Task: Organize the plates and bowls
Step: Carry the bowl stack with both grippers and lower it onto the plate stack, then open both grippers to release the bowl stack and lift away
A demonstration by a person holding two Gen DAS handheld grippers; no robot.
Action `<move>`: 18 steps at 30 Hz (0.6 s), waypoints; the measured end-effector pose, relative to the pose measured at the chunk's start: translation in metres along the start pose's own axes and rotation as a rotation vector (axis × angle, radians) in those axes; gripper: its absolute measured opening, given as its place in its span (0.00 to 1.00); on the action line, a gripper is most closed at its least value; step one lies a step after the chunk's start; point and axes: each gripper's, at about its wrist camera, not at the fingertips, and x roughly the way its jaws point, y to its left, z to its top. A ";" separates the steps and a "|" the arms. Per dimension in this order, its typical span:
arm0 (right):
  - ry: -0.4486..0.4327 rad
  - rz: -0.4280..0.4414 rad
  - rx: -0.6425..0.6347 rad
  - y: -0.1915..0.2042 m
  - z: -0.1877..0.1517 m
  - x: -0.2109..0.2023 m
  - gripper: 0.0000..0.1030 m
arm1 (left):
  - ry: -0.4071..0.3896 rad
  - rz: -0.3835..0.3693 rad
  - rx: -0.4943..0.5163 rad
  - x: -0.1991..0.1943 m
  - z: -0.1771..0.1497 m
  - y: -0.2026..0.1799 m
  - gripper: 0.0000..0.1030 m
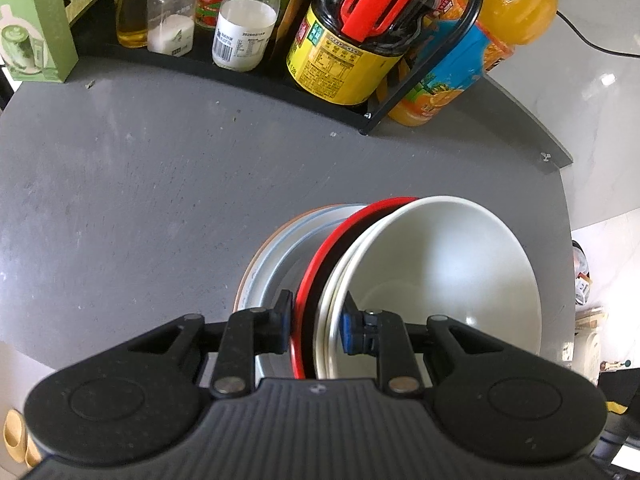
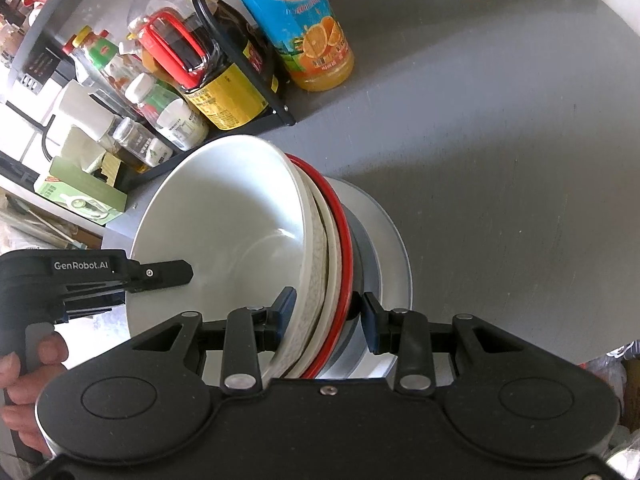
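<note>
Left gripper (image 1: 314,322) is clamping its blue pads across the rims of the stacked dishes, one finger outside the red-rimmed bowl (image 1: 316,264), the other inside the big white bowl (image 1: 440,276). Right gripper (image 2: 329,318) is bracketing the opposite edge of the same stack, jaws around the white bowl (image 2: 224,216), a cream dish and the red rim (image 2: 340,240); whether it's actually squeezing or just closing in, I can't tell. Stack is sitting nested and tilted on a pale grey plate (image 2: 388,248) at the near edge of the grey tabletop (image 1: 140,168). Two-sided hold looks deliberate: the tilted pile would probably slide if gripped from one side only, so both ends are being pinched to move or square it as a unit. Black condiment rack (image 1: 384,92) is standing at the back with a soy sauce jug (image 1: 344,52), and an orange juice bottle (image 2: 308,32) is right beside it. A hand (image 2: 24,380) is wrapping the left handle.
</note>
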 end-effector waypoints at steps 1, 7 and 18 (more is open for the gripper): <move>0.002 -0.002 0.002 0.000 0.000 0.000 0.33 | -0.001 -0.001 0.004 0.000 0.001 0.000 0.21; 0.007 -0.011 0.010 0.000 0.000 0.005 0.33 | -0.009 -0.010 0.028 0.001 0.005 -0.002 0.21; -0.097 -0.043 0.059 0.001 -0.001 -0.018 0.47 | 0.010 -0.033 0.184 -0.009 0.021 -0.007 0.34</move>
